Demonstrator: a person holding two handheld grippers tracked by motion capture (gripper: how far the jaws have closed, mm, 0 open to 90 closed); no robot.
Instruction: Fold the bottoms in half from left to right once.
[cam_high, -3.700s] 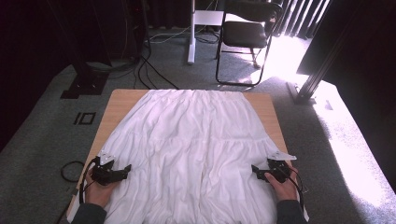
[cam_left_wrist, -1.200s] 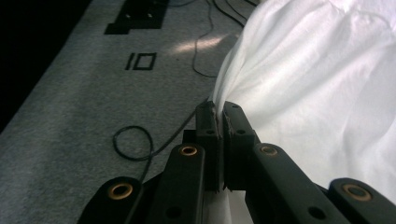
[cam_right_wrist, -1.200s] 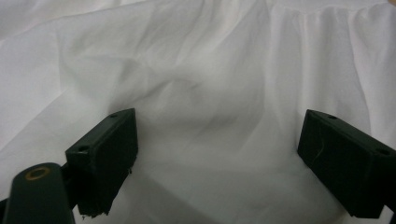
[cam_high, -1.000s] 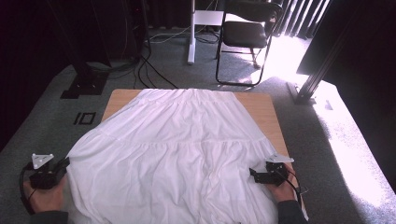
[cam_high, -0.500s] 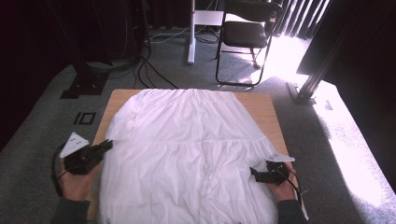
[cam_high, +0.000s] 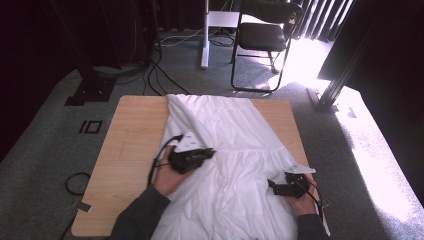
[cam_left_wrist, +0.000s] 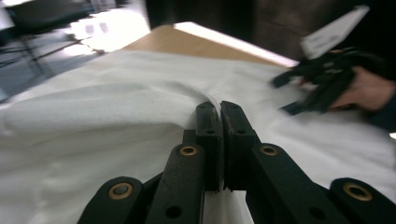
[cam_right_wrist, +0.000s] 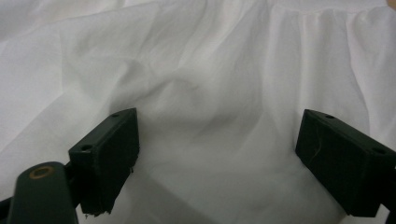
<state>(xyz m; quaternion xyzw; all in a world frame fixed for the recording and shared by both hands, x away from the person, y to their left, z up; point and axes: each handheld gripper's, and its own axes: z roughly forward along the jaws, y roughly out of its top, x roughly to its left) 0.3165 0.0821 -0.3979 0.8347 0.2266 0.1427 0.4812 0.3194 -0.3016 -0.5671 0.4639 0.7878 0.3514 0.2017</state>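
Cloth (cam_high: 235, 150): soft, light, floppy — I'd pinch edges.
Left gripper (cam_left_wrist: 219, 112): clamped on a fold between my fingertips.
Right gripper (cam_right_wrist: 217, 154): jaws wide — cloth beneath, ungripped.

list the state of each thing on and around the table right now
white cloth: left part folded over toward the middle, wrinkled
left gripper: jaws shut on the white cloth's edge
right gripper: jaws open over the cloth
table: left side bare wood
chair: upright, unoccupied
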